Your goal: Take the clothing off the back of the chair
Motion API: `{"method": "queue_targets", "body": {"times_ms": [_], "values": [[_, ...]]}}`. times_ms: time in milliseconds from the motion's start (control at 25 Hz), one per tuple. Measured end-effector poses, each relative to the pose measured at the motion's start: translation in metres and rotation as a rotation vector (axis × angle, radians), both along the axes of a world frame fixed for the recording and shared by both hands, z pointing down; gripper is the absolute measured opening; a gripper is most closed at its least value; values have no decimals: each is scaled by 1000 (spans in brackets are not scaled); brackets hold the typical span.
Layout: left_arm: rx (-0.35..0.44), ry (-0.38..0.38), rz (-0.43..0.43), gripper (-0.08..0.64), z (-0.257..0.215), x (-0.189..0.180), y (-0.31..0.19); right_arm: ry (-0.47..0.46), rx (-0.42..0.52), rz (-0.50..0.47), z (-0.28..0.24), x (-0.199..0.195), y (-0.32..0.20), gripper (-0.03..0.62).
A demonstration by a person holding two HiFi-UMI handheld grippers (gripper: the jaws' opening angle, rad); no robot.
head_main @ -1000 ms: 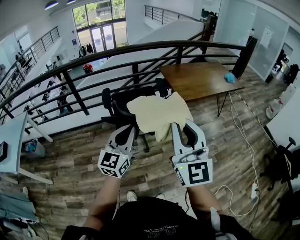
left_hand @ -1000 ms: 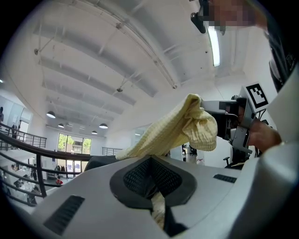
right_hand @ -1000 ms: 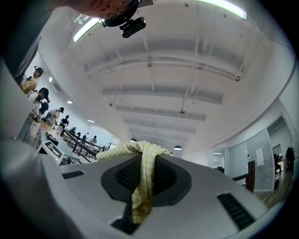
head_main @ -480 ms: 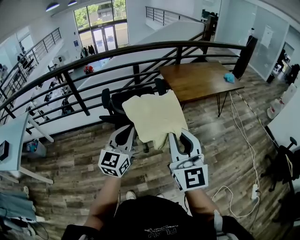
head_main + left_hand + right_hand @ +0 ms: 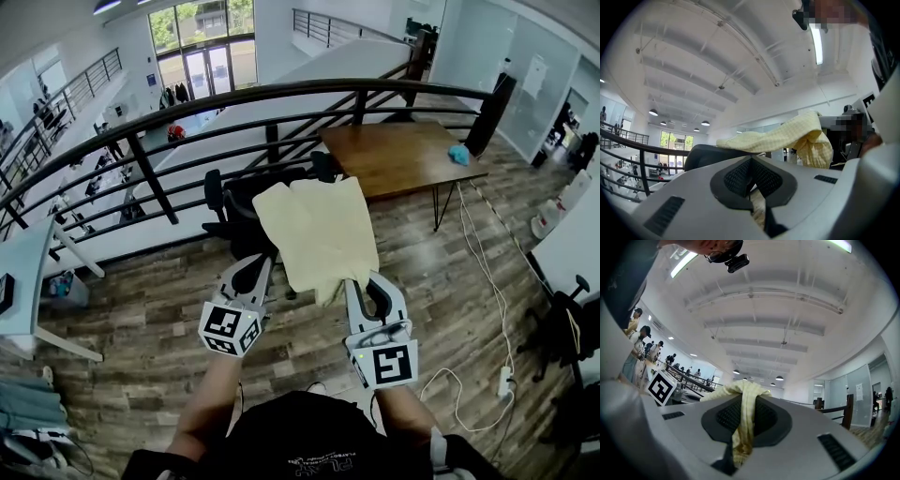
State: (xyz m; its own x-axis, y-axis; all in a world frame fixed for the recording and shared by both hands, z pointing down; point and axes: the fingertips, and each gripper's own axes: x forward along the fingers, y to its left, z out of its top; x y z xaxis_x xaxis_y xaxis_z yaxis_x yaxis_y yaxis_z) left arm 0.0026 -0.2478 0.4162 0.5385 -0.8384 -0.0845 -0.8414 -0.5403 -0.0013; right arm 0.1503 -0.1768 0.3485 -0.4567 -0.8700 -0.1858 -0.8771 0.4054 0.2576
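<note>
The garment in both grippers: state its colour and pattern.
Pale yellow garment with a fine check; clearest in the left gripper view.

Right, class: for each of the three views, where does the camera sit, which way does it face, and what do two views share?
Head view: on the person's head, facing steeply down at both forearms, the left gripper, the right gripper and the yellow garment by the black office chair.
Left gripper view: on that gripper, facing along its jaws, shut on the garment; chair back beyond.
Right gripper view: likewise, tilted toward the ceiling; the person's head camera shows overhead.
Shared: both gripper views show garment cloth clamped.
</note>
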Motion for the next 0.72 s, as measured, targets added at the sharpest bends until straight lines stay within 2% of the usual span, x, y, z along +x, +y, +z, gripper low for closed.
{"method": "queue_targets", "body": {"times_ms": [440, 720], "values": [[-51, 8, 35, 14, 22, -36, 42, -4, -106, 106, 35, -11, 33, 48], [-81, 18, 55, 14, 36, -54, 73, -10, -134, 140, 43, -26, 59, 48]]}}
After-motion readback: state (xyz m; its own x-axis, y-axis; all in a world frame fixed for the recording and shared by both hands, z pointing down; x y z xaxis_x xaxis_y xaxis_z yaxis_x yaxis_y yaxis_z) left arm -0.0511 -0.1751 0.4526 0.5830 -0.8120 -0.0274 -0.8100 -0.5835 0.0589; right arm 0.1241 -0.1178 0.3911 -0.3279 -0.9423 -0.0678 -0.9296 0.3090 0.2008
